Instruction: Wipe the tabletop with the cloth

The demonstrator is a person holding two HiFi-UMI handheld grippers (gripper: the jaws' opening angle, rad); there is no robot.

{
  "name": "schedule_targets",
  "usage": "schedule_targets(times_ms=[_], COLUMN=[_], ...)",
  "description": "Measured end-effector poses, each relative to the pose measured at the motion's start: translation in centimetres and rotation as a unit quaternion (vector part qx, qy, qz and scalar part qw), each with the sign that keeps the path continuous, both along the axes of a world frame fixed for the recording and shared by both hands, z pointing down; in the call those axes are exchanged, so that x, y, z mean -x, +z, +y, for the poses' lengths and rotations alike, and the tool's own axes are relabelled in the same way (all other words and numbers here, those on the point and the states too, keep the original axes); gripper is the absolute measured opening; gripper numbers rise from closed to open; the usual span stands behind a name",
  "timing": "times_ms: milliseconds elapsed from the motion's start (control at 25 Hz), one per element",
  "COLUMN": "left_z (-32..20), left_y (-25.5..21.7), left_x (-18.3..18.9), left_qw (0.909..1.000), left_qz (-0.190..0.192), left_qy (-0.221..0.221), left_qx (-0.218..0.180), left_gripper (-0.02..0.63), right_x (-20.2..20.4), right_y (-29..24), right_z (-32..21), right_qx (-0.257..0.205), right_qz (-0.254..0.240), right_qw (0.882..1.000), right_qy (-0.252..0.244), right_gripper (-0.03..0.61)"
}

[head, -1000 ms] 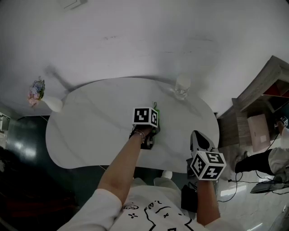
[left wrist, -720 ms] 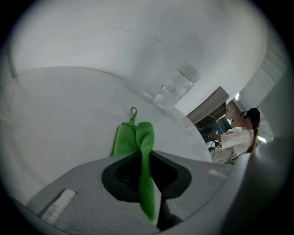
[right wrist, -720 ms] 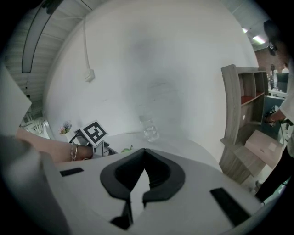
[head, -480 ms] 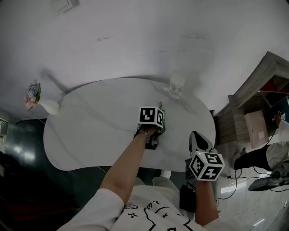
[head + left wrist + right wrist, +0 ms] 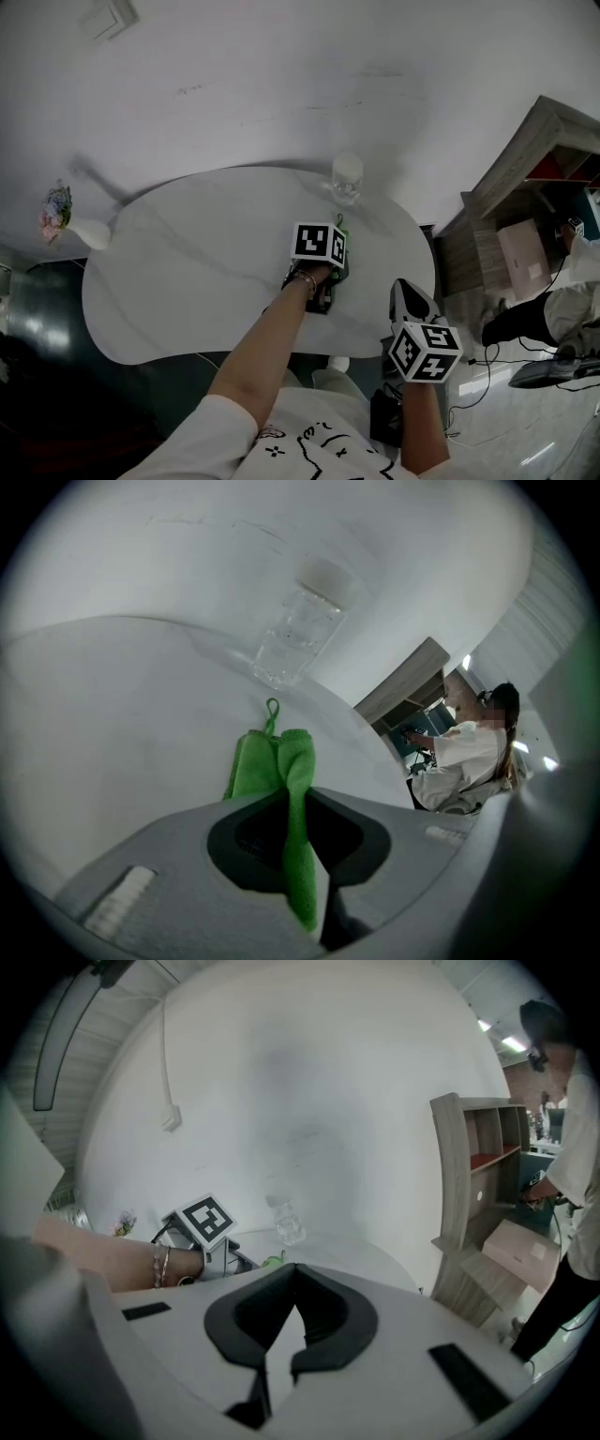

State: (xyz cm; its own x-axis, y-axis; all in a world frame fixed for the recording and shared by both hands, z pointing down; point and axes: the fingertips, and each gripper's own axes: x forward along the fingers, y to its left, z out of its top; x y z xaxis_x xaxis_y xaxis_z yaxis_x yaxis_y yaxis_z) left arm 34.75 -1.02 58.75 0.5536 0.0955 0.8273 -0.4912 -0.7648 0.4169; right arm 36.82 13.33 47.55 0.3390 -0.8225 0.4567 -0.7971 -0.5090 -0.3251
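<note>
Cloth [image 5: 267,761] green, folded, hang loop [image 5: 272,706], clamped in L tool [image 5: 298,803]

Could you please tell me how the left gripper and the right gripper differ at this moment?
The left gripper is shut on the green cloth; the right gripper is shut on nothing. The left is over the tabletop; the right is held back by its near edge. Both carry marker cubes.

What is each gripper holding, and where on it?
The left gripper pinches the green cloth by a bunched fold; the right gripper holds nothing.
</note>
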Motion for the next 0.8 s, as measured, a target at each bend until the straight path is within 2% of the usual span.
schedule_targets(times_ms=[800], left_z=[6.4], left_y=[0.2], left_x=[-6.6], left_qw=[0.9966], left_qz=[0.006], left_qy=[0.081], left_qx=[0.011], left_gripper=[0.048], right_x=[-2.5], right_y=[0.8], right_z=[6.1], right_qx=[0.020], right_qz=[0.002], right_qw=[0.997], right_qy=[0.074], right_gripper=[0.000])
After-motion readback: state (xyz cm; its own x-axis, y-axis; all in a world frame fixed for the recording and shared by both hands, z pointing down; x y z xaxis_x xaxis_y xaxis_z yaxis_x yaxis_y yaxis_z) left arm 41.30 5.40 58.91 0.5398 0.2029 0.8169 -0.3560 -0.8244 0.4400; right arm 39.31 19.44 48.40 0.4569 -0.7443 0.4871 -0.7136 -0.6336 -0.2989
